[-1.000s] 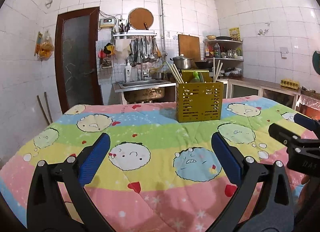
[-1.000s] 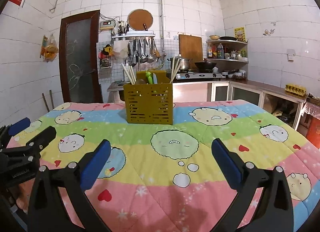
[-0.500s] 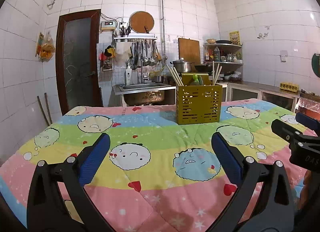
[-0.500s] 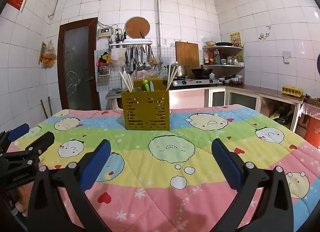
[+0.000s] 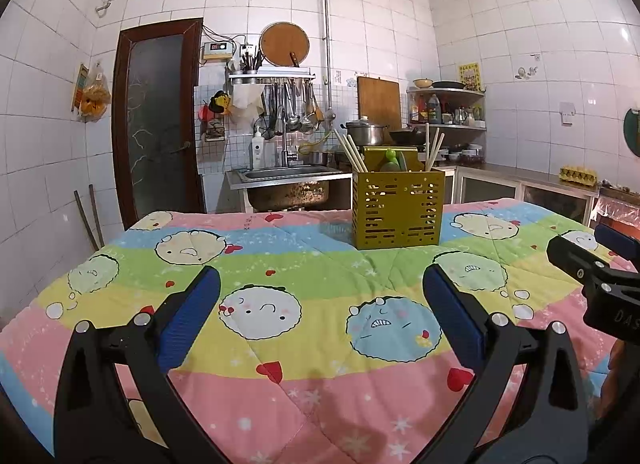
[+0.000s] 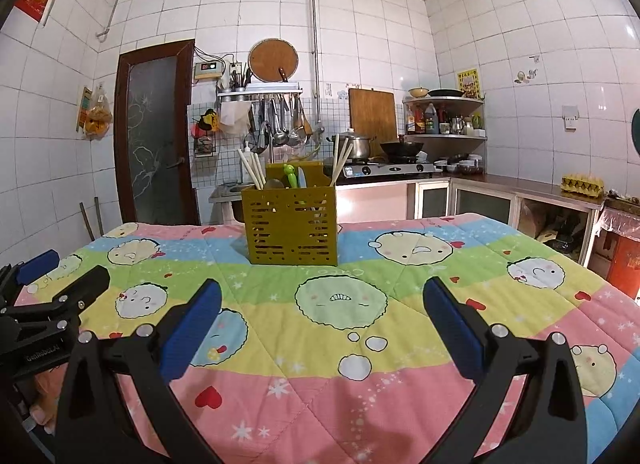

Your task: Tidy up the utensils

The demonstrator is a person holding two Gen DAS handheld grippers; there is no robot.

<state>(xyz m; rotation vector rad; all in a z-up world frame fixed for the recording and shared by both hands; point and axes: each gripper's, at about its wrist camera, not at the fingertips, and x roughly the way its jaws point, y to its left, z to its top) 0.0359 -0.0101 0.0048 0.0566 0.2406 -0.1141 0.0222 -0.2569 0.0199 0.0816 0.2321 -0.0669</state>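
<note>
A mustard-yellow slotted utensil holder (image 5: 398,210) stands upright on the far middle of the table; it also shows in the right wrist view (image 6: 293,226). Pale chopsticks (image 5: 352,154), a green-handled utensil (image 5: 390,156) and other utensils stick out of its top. My left gripper (image 5: 320,304) is open and empty over the near part of the table, well short of the holder. My right gripper (image 6: 322,308) is open and empty, level with the left one. Each gripper shows at the edge of the other's view.
The table is covered by a striped quilt (image 5: 280,264) with cartoon faces. Behind it are a steel sink (image 5: 288,180), hanging ladles, a stove with a pot (image 6: 356,146) and wok, a counter (image 6: 540,188) and a brown door (image 5: 156,120).
Both grippers have tilted upward and drawn back a little, so the holder sits lower and farther in both views. Both stay open and empty.
</note>
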